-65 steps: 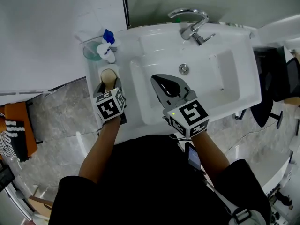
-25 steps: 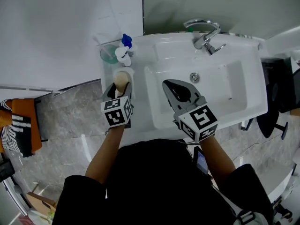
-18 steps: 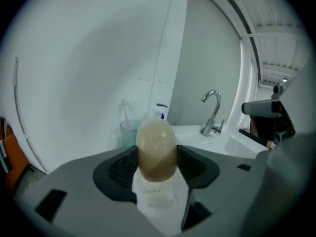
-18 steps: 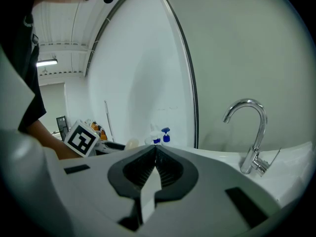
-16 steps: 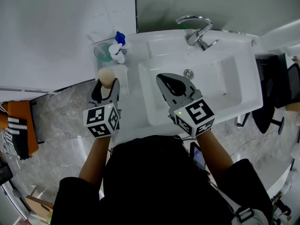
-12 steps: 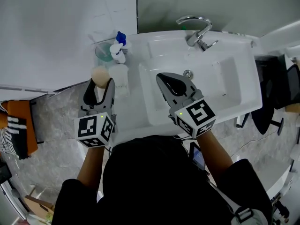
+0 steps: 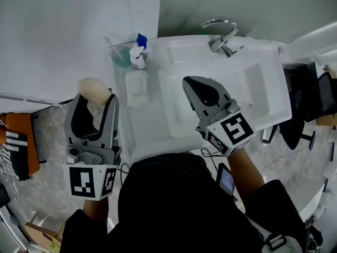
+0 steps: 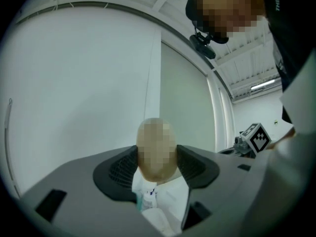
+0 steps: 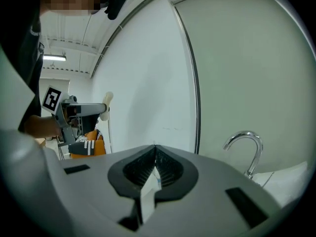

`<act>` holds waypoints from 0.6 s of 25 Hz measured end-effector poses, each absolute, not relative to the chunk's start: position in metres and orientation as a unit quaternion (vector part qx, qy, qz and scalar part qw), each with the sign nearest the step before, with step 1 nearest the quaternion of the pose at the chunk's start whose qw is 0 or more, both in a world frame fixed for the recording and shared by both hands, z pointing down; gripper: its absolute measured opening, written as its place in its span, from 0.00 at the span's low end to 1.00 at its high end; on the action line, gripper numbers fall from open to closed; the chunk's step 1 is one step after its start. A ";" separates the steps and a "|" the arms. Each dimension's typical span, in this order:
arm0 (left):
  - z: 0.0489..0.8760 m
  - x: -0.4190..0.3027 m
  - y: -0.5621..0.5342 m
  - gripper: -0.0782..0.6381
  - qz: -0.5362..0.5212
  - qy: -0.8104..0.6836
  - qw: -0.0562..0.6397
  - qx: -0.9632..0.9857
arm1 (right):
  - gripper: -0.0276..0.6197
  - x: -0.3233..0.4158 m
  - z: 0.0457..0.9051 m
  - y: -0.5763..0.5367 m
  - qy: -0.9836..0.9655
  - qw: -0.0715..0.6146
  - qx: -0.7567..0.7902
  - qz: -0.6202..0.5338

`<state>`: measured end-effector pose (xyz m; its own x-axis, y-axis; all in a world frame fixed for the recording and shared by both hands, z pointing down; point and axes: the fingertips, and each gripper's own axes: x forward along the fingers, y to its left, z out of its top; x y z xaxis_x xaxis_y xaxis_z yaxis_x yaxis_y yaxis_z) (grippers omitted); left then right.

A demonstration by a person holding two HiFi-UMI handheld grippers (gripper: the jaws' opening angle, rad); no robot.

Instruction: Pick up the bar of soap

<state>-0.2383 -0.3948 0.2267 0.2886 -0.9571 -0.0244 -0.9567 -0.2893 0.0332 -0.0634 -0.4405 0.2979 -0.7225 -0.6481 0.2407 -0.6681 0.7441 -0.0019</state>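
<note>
Soap bar (image 7: 93,90): I am pinching it between the jaws of my left gripper (image 7: 96,99), holding it in the air, left of the soap dish (image 7: 136,88) and clear of it. My right gripper (image 7: 192,86), jaws pressed together, is idling over the sink (image 7: 266,83). Only the left gripper view is showing both pads flanking the bar; only the head view is showing the dish bare.

Open basin (image 7: 255,88) beneath right claw (image 7: 188,83); faucet (image 7: 221,32) at back, cup (image 7: 121,57) and soap dish (image 7: 137,88) on left ledge.

text: none readable | labels, brands, numbers: none legible in any view
</note>
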 end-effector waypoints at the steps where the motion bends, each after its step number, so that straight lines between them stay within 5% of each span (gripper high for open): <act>1: 0.221 -0.240 -0.392 0.48 -0.025 -0.592 0.000 0.806 | 0.05 -0.064 0.295 -0.439 -0.926 0.112 0.359 0.042; 15: 0.216 -0.246 -0.342 0.48 -0.048 -0.558 -0.013 0.829 | 0.05 -0.072 0.299 -0.396 -0.912 0.144 0.384 0.030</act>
